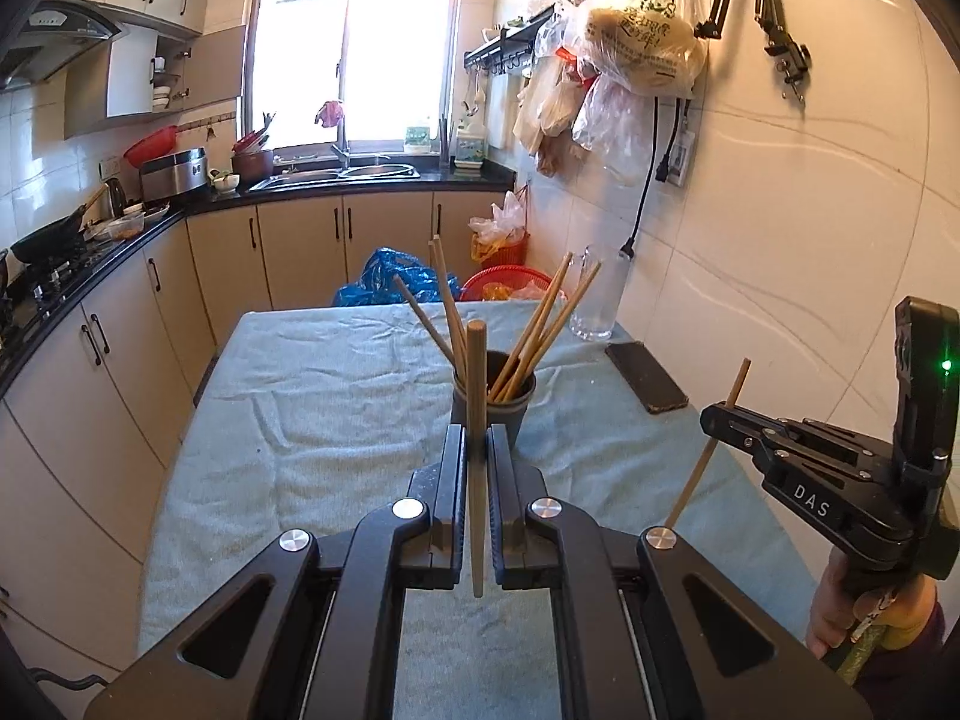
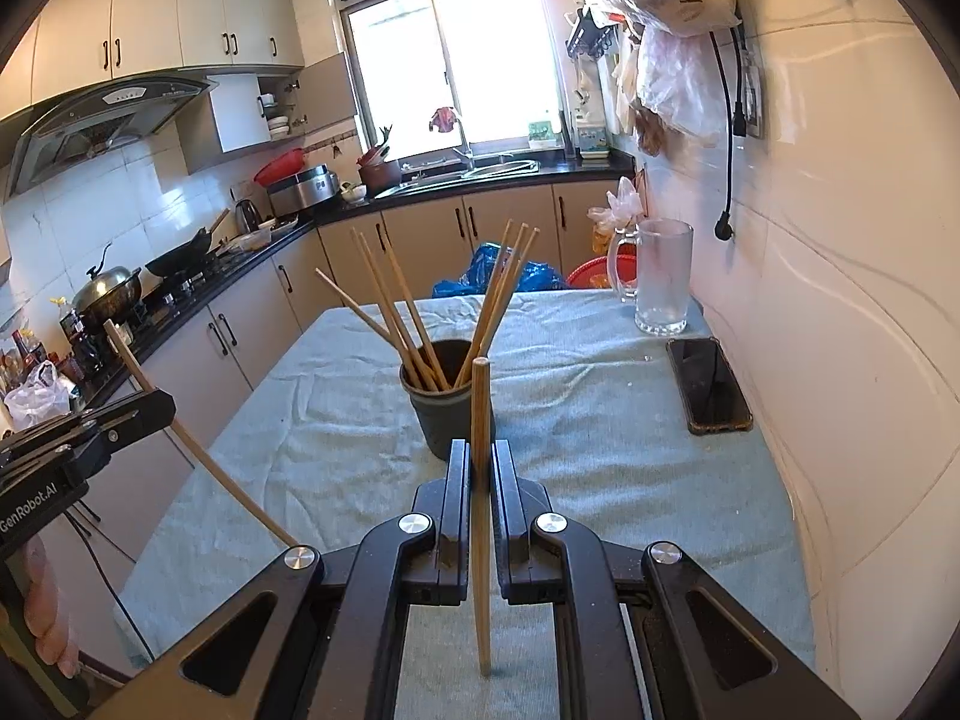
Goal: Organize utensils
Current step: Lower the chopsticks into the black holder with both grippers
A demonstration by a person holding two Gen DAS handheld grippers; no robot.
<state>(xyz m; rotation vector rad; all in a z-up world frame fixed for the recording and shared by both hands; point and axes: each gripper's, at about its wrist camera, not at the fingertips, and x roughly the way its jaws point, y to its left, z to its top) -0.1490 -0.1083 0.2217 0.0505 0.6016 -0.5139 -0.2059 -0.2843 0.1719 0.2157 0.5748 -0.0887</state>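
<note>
On the cloth-covered table [image 1: 270, 420] the dark cup [image 2: 447, 405] already holds several chopsticks [image 2: 396, 318], while the left gripper [image 1: 477, 450] and right gripper [image 2: 480, 462] each pinch one more chopstick, both yet to go in

Two wrist views, side by side above the near end of a cloth-covered table [image 1: 288, 420], both facing the kitchen window [image 1: 354, 54]

Each looks forward along its own fingers, close over the cloth, toward the dark cup [image 1: 510, 402] of chopsticks [image 2: 396, 306] mid-table; the left view sits left and catches the right gripper [image 1: 717, 417] at its right edge, the right view catches the left gripper [image 2: 153, 408] at its left edge; both share cup, glass mug [image 2: 660, 276], phone [image 2: 714, 384] and counters
</note>
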